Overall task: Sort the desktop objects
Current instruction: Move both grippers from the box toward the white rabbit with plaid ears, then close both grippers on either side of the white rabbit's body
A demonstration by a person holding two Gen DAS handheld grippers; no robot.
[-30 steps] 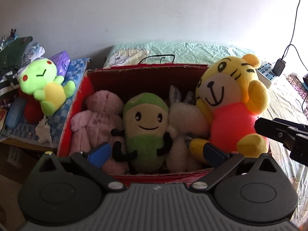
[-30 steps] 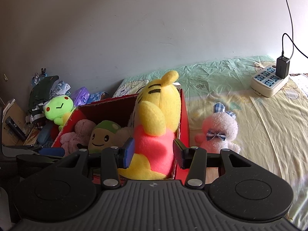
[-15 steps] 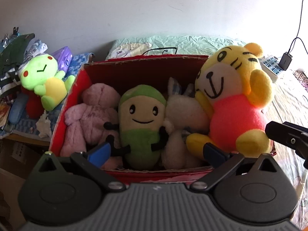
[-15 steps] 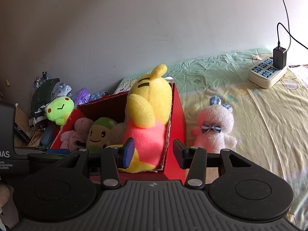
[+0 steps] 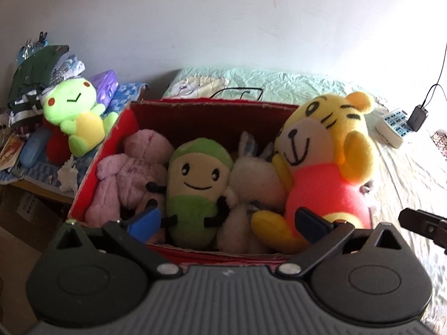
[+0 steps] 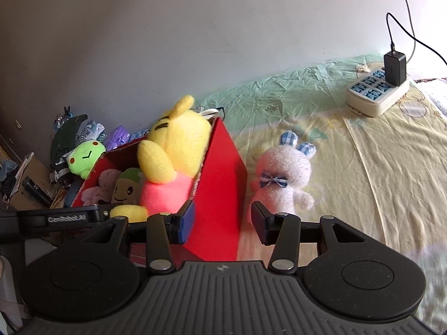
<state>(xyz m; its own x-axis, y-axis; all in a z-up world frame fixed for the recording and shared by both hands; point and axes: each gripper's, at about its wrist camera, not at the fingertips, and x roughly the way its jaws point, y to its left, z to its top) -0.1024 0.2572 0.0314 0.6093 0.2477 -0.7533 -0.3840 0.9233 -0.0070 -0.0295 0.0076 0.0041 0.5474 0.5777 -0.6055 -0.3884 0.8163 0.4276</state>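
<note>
A red cardboard box stands on the bed and holds a pink plush, a green bean plush, a white plush and a yellow tiger plush in a pink shirt. My left gripper hovers open at the box's near rim, gripping nothing. On the sheet just right of the box sits a white rabbit plush with blue checked ears and a bow. My right gripper is open and empty, in front of the box's outer corner, the rabbit just beyond its right finger.
A green frog plush sits on a cluttered side table left of the box, with a pile of clothes behind it. A power strip with a charger lies on the bed at far right. Eyeglasses lie behind the box.
The right gripper has swung to the right, off the tiger plush and toward the rabbit, with its jaws at the same width. The left gripper has shifted slightly at the box and stayed open.
</note>
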